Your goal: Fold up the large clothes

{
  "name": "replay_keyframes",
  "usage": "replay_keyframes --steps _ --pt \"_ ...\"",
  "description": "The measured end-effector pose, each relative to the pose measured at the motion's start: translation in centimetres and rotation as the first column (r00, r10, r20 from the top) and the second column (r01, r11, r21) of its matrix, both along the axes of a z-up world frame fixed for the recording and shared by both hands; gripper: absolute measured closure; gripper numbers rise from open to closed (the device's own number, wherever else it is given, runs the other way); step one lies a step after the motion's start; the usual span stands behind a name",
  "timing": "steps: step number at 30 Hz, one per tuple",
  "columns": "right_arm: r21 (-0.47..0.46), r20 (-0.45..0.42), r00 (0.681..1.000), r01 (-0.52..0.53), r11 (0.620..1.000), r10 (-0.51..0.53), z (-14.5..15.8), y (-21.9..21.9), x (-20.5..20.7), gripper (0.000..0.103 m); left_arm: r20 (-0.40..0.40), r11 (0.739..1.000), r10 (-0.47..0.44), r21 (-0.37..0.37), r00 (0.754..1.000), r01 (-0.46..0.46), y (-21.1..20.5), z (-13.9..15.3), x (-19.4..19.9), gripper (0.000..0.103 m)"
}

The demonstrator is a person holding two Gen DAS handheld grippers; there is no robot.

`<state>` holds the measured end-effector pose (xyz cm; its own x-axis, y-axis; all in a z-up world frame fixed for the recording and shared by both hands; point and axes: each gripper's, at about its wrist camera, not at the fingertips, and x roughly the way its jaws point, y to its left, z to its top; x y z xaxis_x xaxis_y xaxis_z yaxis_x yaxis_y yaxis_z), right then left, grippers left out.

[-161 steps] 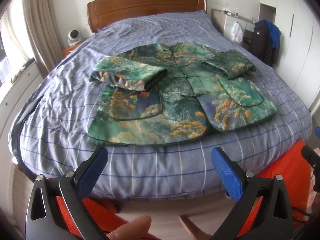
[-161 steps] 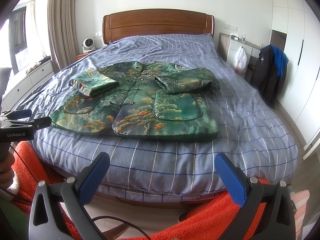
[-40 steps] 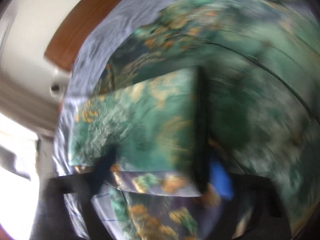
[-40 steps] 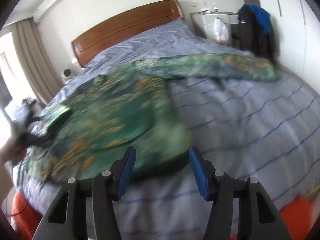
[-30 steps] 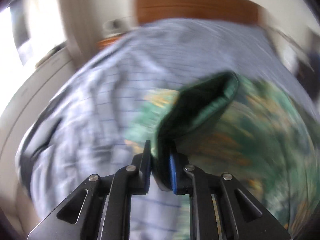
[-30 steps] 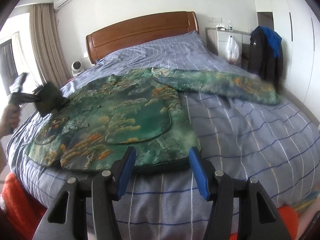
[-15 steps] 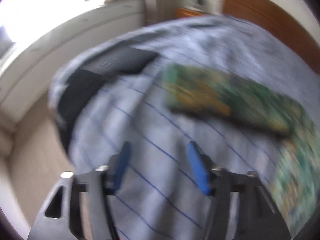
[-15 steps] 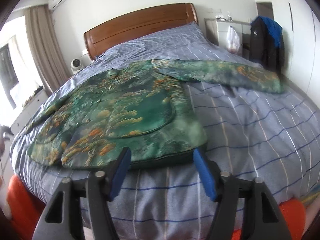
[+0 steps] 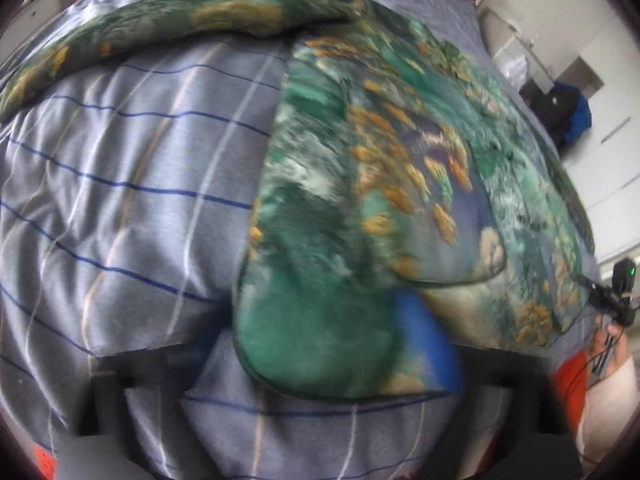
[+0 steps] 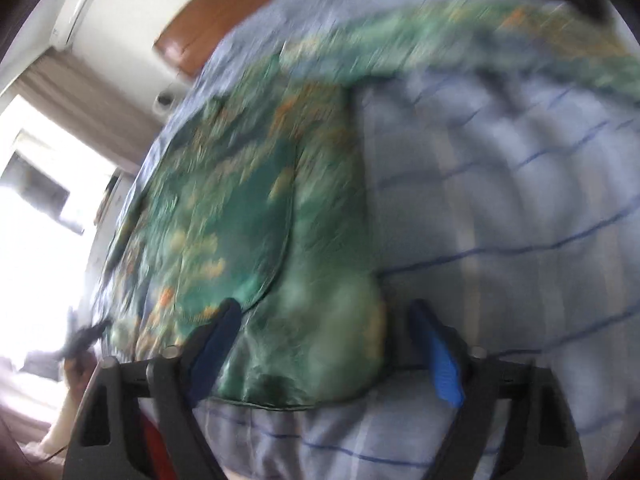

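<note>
A green jacket [image 9: 380, 184] with an orange and white print lies flat on the striped bed sheet [image 9: 120, 200], both sleeves spread outward. The left sleeve [image 9: 180, 24] stretches away at the top of the left wrist view. My left gripper [image 9: 316, 344] is blurred, its jaws closing around the jacket's near-left hem corner [image 9: 312, 340]. In the right wrist view my right gripper [image 10: 328, 344] straddles the near-right hem corner [image 10: 316, 344] of the jacket [image 10: 224, 208], jaws closing with gaps still showing beside the fabric. The right sleeve [image 10: 500, 40] runs off to the upper right.
A wooden headboard [image 10: 192, 36] stands at the far end, with a curtain [image 10: 92, 92] and a bright window [image 10: 36, 200] to the left. A dark garment [image 9: 560, 108] hangs by white cupboards. Orange cloth [image 9: 568, 380] lies below the bed's near edge.
The left gripper carried the left sleeve outward and let it go on the sheet. Both grippers then dropped to the jacket's near hem corners, and their jaws have narrowed.
</note>
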<state>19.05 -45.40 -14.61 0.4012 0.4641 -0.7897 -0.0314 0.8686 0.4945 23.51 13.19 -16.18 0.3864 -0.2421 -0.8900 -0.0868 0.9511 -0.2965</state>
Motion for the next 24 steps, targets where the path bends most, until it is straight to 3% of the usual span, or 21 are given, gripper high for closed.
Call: replay_keyframes --steps 1,2,3,8,12,16,20,22,24 --pt "-0.03 -0.016 1.0 -0.018 0.999 0.017 -0.3 0.6 0.3 0.055 -0.005 0.999 -0.006 0.031 1.0 0.006 -0.4 0.0 -0.3 0.079" --pt "-0.068 -0.011 1.0 -0.023 0.997 0.022 -0.2 1.1 0.1 0.075 0.008 0.999 -0.013 0.032 1.0 0.013 -0.5 0.4 -0.6 0.088" --pt "-0.073 -0.005 1.0 -0.023 0.997 0.023 0.1 1.3 -0.1 0.087 0.018 1.0 -0.014 0.026 1.0 0.014 -0.5 0.9 -0.8 0.091" --pt "-0.104 0.034 0.999 -0.033 0.994 0.037 3.9 1.6 -2.0 0.09 0.046 0.999 -0.005 -0.04 0.999 0.007 0.0 3.9 -2.1 0.092" --pt "-0.118 0.036 0.997 -0.067 0.991 0.072 5.9 1.9 -4.2 0.09 0.004 1.0 -0.005 -0.019 1.0 0.005 0.0 3.6 -3.2 0.092" --pt "-0.141 -0.012 0.999 -0.054 0.989 0.052 3.8 1.6 -5.6 0.09 -0.049 1.0 0.001 0.026 0.999 0.0 -0.2 1.0 -2.7 0.092" --pt "-0.112 -0.044 0.999 0.027 0.993 -0.032 0.2 0.9 -4.9 0.09 -0.043 0.996 -0.001 0.092 0.999 0.005 -1.0 -0.1 -0.8 0.09" --pt "-0.13 -0.022 0.998 0.056 0.99 -0.059 -0.3 1.3 -4.6 0.09 -0.012 0.986 -0.018 0.165 1.0 0.02 -2.0 0.1 -0.9 0.084" --pt "-0.148 0.013 0.997 0.082 0.986 -0.081 -0.2 1.7 -4.4 0.087 0.021 0.977 -0.011 0.213 1.0 0.007 -2.8 0.4 -0.7 0.065"
